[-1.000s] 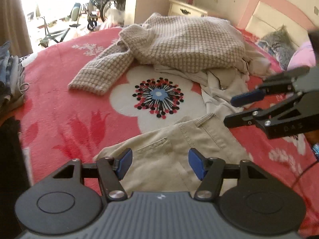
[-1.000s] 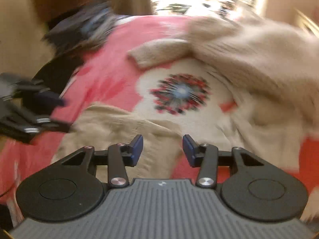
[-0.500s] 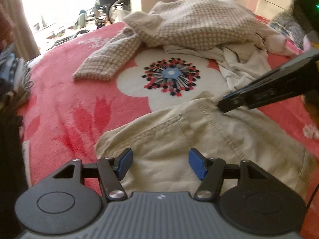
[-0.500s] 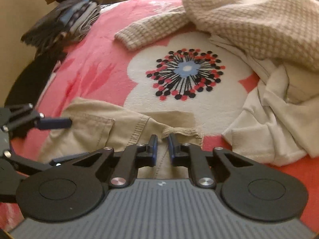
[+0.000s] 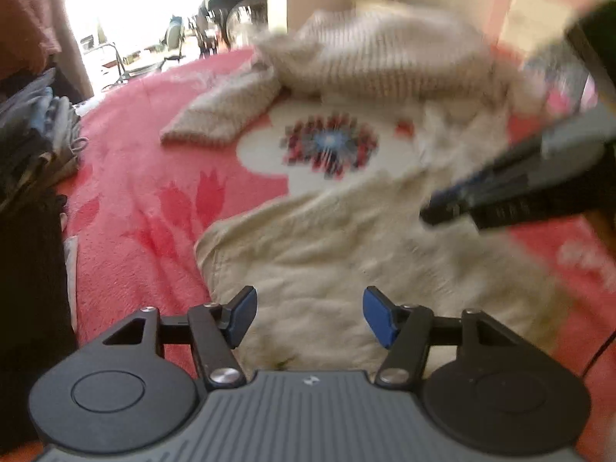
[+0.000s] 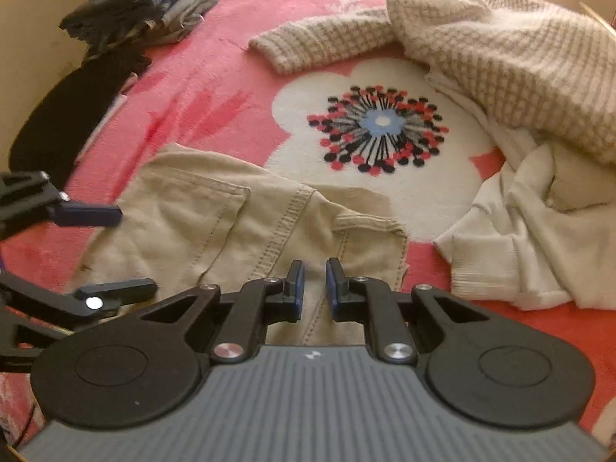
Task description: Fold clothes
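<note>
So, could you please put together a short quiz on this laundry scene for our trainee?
1. Multiple choice: which item is the left gripper poised over? A) the beige trousers; B) a towel; C) a pair of socks.
2. True or false: the left gripper's jaws stand open, with no cloth pinched between them.
3. Short answer: which garment lies partly tucked under the knitted sweater?

Key: 1 A. 2 True. 3 The white top.
</note>
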The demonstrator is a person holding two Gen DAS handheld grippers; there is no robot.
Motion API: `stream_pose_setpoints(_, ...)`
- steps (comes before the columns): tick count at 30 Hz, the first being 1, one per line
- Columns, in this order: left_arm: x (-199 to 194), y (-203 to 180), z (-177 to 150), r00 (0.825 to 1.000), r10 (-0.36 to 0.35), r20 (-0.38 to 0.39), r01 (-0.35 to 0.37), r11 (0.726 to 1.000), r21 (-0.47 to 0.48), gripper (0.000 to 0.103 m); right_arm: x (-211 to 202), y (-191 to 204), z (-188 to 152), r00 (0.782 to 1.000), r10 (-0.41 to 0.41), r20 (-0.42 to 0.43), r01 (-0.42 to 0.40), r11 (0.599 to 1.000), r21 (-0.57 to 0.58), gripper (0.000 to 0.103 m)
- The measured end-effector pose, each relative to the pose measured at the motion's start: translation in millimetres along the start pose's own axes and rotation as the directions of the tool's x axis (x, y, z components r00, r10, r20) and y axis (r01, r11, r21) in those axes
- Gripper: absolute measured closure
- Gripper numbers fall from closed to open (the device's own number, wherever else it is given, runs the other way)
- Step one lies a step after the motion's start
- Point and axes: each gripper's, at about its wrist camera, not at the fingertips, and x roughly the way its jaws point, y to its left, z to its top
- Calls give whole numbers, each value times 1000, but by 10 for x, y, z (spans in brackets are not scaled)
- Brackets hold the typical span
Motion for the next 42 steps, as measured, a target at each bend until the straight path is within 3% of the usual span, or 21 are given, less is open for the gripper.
stream_pose_setpoints(2,-129,-32,-65,999,-38,13,38,999,-9,36,-210,49,-43,1000,21,15,-21,1000,-22,91)
stream_pose_setpoints(5,-26,-211,-241,996,-57,-64,60,997,46,35,-271,129,-170,1000,23,5,-22,998,-63,91)
stream_pose_setpoints(7,121,-342,-376,995,-11,-97,20,995,96,35,-74,156,-270,999,10,-46,-13,998,-65,91)
stream_pose_setpoints(11,185,-403,-416,997,34,-73,-27,995,96,33,127,253,-323,998,-13,-68,8,997,-74,91)
stream_pose_setpoints(13,131,-369,-377,996,33,-80,-28,998,59,36,97,268,-321,998,-14,-66,9,997,-73,90)
stream_pose_setpoints(17,-162,-349,-399,1000,15,-19,-15,1000,10,37,-121,222,-348,998,34,-51,-34,999,-7,89)
stream_pose_setpoints(22,-218,-539,-612,1000,7,-22,-4,992,127,37,-498,314,-547,997,68,-46,-70,996,-56,89)
stream_pose_setpoints(26,-81,-509,-632,999,-7,-43,11,996,93,34,-297,317,-711,995,49,-87,-55,997,-62,90)
stream_pose_setpoints(30,-84,-591,-673,999,30,-24,-27,990,138,35,-149,343,-771,993,29,-115,-36,998,-60,90)
stream_pose_setpoints(35,-111,-617,-688,999,43,-17,-40,987,158,35,-165,418,-820,995,0,-95,-10,995,-99,89)
stream_pose_setpoints(42,-142,-652,-682,998,66,-23,-62,985,160,35,-275,376,-797,997,14,-76,-18,999,-40,89)
